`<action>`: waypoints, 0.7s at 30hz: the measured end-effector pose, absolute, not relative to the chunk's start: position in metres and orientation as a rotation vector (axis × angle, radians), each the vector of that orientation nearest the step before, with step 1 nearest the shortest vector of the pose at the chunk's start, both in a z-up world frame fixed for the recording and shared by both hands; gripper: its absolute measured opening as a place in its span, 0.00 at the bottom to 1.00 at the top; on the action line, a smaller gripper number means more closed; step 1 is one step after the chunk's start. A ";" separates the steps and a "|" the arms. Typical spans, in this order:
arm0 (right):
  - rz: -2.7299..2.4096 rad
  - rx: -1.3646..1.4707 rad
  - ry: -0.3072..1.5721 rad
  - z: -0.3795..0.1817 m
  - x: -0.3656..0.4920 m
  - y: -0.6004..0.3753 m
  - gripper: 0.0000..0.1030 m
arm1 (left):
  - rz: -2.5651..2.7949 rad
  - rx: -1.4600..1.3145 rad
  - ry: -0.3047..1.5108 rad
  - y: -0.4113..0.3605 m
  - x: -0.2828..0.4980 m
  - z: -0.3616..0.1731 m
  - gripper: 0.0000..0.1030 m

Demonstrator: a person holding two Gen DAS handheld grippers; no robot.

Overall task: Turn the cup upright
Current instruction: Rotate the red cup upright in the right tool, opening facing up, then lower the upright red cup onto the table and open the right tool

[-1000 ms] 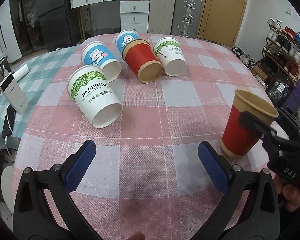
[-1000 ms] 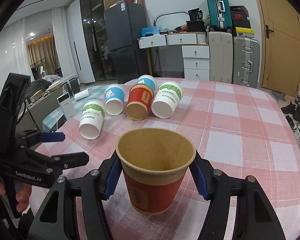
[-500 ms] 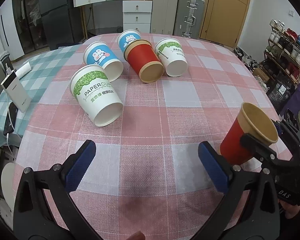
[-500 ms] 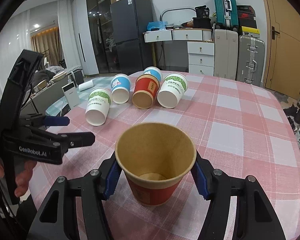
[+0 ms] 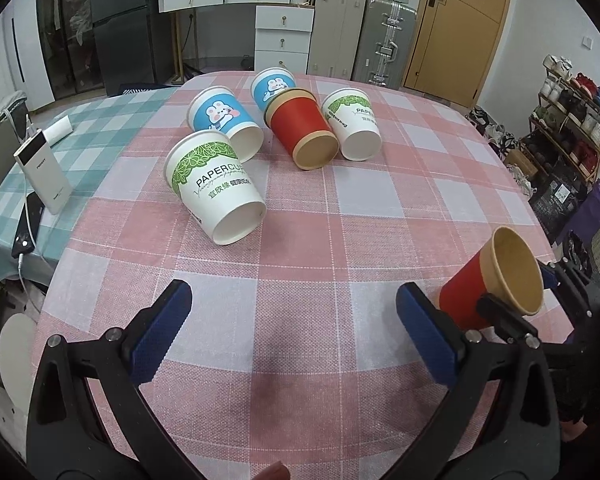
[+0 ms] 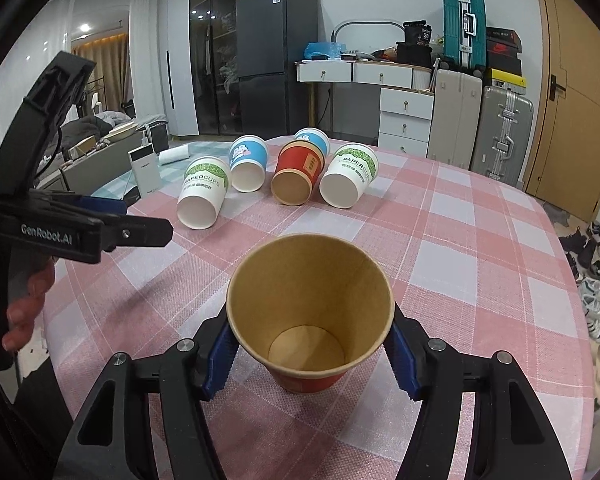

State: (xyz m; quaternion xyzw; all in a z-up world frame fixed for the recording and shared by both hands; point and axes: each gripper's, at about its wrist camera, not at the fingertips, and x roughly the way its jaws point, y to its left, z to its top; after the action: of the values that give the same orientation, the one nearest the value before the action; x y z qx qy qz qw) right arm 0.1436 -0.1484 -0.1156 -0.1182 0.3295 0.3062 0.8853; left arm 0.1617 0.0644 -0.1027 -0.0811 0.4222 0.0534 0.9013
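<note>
My right gripper [image 6: 310, 356] is shut on a red paper cup [image 6: 310, 320] with a brown inside, its blue pads pressing both sides below the rim. The cup's mouth faces the camera and its bottom shows. In the left wrist view this red cup [image 5: 472, 300] leans over near the table's right edge, mouth up and to the right, held by the right gripper [image 5: 528, 296]. Whether its base touches the cloth I cannot tell. My left gripper [image 5: 296, 324] is open above the pink checked cloth, holding nothing. It also shows as the left gripper [image 6: 140, 218] in the right wrist view.
Several cups lie on their sides at the far end: a white-green cup [image 5: 216, 188], a blue rabbit cup [image 5: 224, 124], a second blue cup [image 5: 272, 88], a red cup [image 5: 304, 132], another white-green cup [image 5: 356, 128]. A power bank [image 5: 44, 176] and phone [image 5: 28, 228] sit left.
The red cup in my right gripper has gone from upright to leaning, and has shifted toward the table's near right edge. The left gripper stays open and has risen slightly.
</note>
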 end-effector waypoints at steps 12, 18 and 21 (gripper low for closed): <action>0.617 -0.227 0.736 -0.113 0.136 -0.155 0.79 | 0.037 -0.194 0.822 0.056 0.136 -0.079 0.99; 0.611 -0.166 0.652 -0.077 0.113 -0.176 0.86 | 0.010 -0.182 0.786 0.043 0.125 -0.061 0.99; 0.578 -0.133 0.592 -0.052 0.101 -0.188 0.95 | 0.023 -0.176 0.753 0.037 0.119 -0.051 0.99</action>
State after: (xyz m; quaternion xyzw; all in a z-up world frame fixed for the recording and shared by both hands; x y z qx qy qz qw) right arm 0.1013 -0.1878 -0.0521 -0.0645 0.2872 0.2805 0.9136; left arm 0.1187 0.0370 -0.0507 -0.0856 0.3673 0.0111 0.9261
